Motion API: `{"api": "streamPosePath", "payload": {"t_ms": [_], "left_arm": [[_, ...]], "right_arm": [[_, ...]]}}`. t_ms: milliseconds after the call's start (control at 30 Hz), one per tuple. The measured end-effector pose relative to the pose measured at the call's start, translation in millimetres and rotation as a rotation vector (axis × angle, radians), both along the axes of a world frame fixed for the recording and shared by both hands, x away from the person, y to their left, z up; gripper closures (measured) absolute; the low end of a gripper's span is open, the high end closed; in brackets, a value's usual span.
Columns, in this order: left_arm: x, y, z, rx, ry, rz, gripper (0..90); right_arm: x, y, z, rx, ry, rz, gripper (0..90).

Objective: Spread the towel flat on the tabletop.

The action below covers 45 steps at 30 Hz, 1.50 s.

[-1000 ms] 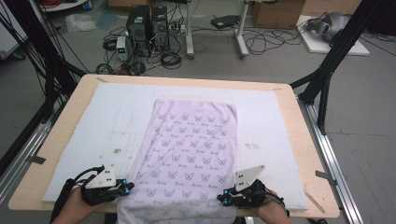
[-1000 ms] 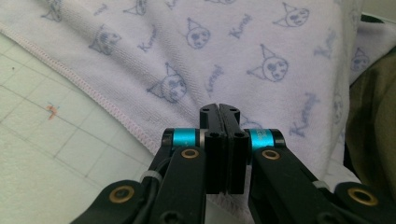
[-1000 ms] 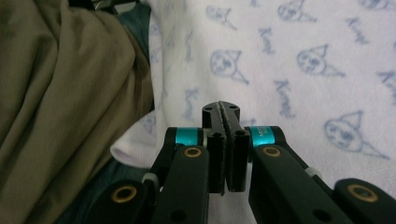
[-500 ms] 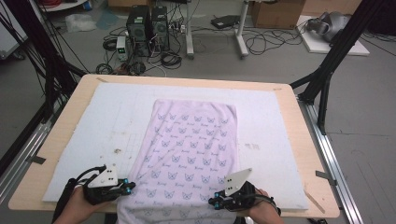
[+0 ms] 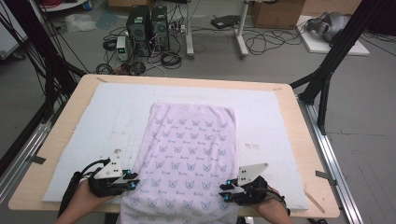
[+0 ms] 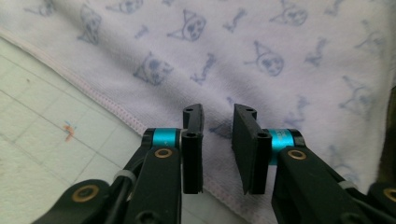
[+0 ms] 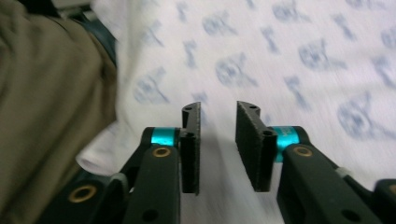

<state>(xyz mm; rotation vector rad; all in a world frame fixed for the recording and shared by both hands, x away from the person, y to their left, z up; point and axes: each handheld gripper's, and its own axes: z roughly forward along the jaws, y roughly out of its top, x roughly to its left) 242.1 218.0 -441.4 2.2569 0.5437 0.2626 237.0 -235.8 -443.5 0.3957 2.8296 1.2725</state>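
- The patterned cloth (image 5: 189, 154) lies flat on the white mat (image 5: 93, 121) covering the tabletop (image 5: 56, 154). Its near end hangs over the edge toward the person, between the two hand-held grippers.
- The left hand-held gripper (image 5: 133, 179) sits at the cloth's left hem, jaws pointing inward. In the left gripper view (image 6: 217, 123) the jaws stand a little apart, having just been opening, with the stitched hem (image 6: 116, 109) running under them. No fabric is pinched between the pads.
- The right hand-held gripper (image 5: 224, 191) sits at the cloth's right edge, just beside the overhang. In the right gripper view (image 7: 217, 121) its jaws are likewise slightly parted, having just been opening. Cloth lies beneath the gap, and nothing is clamped.
- Risk: the gaps look narrow. If a gripper closes without getting one jaw under the hem, the pads would likely meet on air or only skim the top of the fabric.
- Risk: the two grippers sit at slightly different places along the cloth. An uneven grab would probably skew any fold or pull.
- Risk: the overhanging end carries weight. A one-sided grasp might let the cloth slide off the tabletop toward the person.
- Risk: the right gripper view is blurred, so I cannot tell exactly where the edge lies under those jaws.
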Motion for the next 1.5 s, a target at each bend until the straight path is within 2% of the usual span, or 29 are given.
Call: {"api": "streamPosePath", "payload": {"t_ms": [33, 100, 167, 267, 300, 367, 467, 567, 700, 800, 967, 1067, 1167, 1233, 1367, 1500], "left_arm": [[0.2, 0.4, -0.3, -0.008, 0.005, 0.008, 77.3], [-1.5, 1.8, 0.4, 0.001, -0.001, 0.02, 81.9], [-3.6, 4.6, 0.5, 0.005, -0.006, 0.024, 83.9], [-3.0, 8.5, 0.9, -0.004, -0.004, 0.032, 80.8], [-0.8, 9.1, 1.4, -0.012, 0.0, 0.041, 77.5], [4.3, 9.4, 3.8, -0.037, -0.001, 0.052, 73.9], [12.6, 7.4, 8.9, -0.065, -0.011, 0.061, 68.3], [22.3, 5.1, 11.9, -0.096, -0.019, 0.067, 64.5], [36.0, 2.8, 14.1, -0.103, -0.027, 0.085, 59.8], [46.7, 1.1, 15.1, -0.103, -0.033, 0.135, 53.0], [64.0, 1.5, 19.7, -0.136, -0.032, 0.17, 49.5], [71.4, 2.4, 22.3, -0.161, -0.041, 0.192, 47.9], [73.6, 2.8, 24.4, -0.17, -0.048, 0.199, 47.0], [73.6, 2.6, 23.9, -0.167, -0.046, 0.195, 46.6], [74.3, 2.1, 21.9, -0.144, -0.044, 0.193, 45.5], [74.1, 2.5, 22.0, -0.146, -0.043, 0.188, 45.1]], "right_arm": [[-0.4, -1.3, -2.1, -0.012, -0.002, 0.001, 78.3], [-1.6, -3.3, -2.1, -0.006, -0.002, -0.003, 87.3], [-3.2, -4.4, -1.0, -0.021, -0.008, 0.009, 87.8], [-3.8, -7.5, -0.8, -0.003, 0.011, 0.016, 87.7], [-2.6, -8.1, 0.5, 0.009, 0.001, 0.009, 86.9], [2.1, -8.6, 5.3, 0.035, -0.004, -0.003, 82.3], [13.0, -8.7, 11.2, 0.064, -0.015, -0.055, 70.6], [25.8, -11.3, 13.5, 0.11, -0.028, -0.112, 65.2], [40.4, -14.4, 17.3, 0.126, -0.052, -0.164, 60.3], [51.4, -15.4, 18.5, 0.108, -0.069, -0.188, 55.3], [71.0, -19.8, 21.9, 0.137, -0.059, -0.227, 45.9], [79.2, -19.5, 25.1, 0.143, -0.075, -0.228, 43.2], [88.8, -18.9, 24.7, 0.154, -0.063, -0.233, 40.2], [94.6, -17.0, 25.2, 0.136, -0.071, -0.239, 38.3], [102.1, -14.2, 26.7, 0.158, -0.059, -0.237, 34.9], [105.1, -10.7, 24.7, 0.144, -0.053, -0.235, 33.7]]}}
